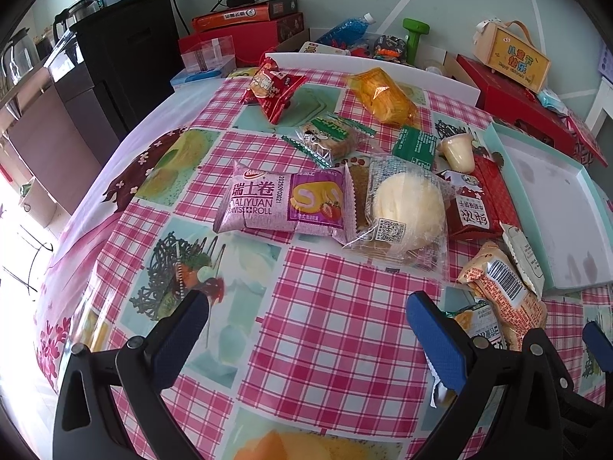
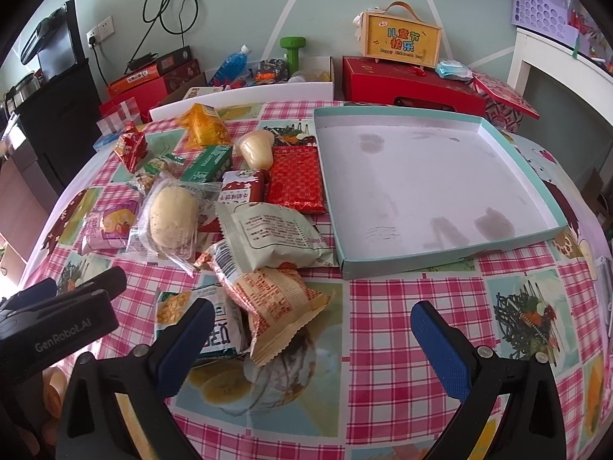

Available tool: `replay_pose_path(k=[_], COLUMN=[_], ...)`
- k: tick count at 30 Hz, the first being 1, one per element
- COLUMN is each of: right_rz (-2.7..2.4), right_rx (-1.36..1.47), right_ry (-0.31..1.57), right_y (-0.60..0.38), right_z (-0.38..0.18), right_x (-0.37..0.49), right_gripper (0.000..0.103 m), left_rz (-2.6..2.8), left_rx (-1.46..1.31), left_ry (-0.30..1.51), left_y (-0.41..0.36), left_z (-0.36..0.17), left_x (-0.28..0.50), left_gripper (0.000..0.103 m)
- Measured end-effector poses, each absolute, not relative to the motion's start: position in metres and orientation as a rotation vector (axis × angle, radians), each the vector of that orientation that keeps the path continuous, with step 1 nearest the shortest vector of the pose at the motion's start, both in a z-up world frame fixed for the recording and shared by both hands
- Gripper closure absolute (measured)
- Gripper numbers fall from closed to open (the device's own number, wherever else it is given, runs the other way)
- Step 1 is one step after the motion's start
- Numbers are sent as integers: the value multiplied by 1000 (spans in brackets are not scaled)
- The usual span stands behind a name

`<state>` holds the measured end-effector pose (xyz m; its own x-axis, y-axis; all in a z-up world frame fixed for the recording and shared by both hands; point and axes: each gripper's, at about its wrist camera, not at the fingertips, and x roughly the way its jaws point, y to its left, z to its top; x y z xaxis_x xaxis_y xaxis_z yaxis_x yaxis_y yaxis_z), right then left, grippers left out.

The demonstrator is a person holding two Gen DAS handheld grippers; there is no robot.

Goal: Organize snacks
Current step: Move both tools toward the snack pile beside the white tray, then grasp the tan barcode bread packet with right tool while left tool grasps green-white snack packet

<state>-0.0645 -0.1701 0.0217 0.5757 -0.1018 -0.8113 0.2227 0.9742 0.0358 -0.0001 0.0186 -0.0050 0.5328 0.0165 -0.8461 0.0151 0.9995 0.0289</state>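
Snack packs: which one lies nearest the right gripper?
The orange-printed pack, barcode up, just ahead of the right gripper, beside its left finger; the purple Swiss roll and others lie farther back.

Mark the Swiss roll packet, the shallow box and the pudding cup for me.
Swiss roll packet (image 1: 281, 203): left wrist view, middle of its purple front.
Shallow box (image 2: 433, 176): right wrist view, bare white floor.
Pudding cup (image 2: 256, 148): right wrist view, cup's side.

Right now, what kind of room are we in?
Probably a lived-in home dining or kitchen corner: a table under a pink checked tablecloth, kettles on a dark counter, and gift boxes stacked along the wall.
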Motion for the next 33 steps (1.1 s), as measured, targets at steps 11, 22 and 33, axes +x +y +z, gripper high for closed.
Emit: replay_pose_path(k=[11, 22, 33], right_rz=[-234, -348, -366], right_rx=[130, 201, 227], right_ry=[961, 920, 921], right_y=[-184, -231, -238], right_z=[14, 24, 19], right_x=[-60, -71, -70], right_gripper=[0, 0, 0], left_rz=[-129, -275, -293], left_rx=[-44, -32, 38], left_ry=[1053, 1100, 1123], left_y=[9, -31, -49], left_z=[-9, -20, -35], left_x=[-1, -6, 0], left_gripper=[0, 0, 4])
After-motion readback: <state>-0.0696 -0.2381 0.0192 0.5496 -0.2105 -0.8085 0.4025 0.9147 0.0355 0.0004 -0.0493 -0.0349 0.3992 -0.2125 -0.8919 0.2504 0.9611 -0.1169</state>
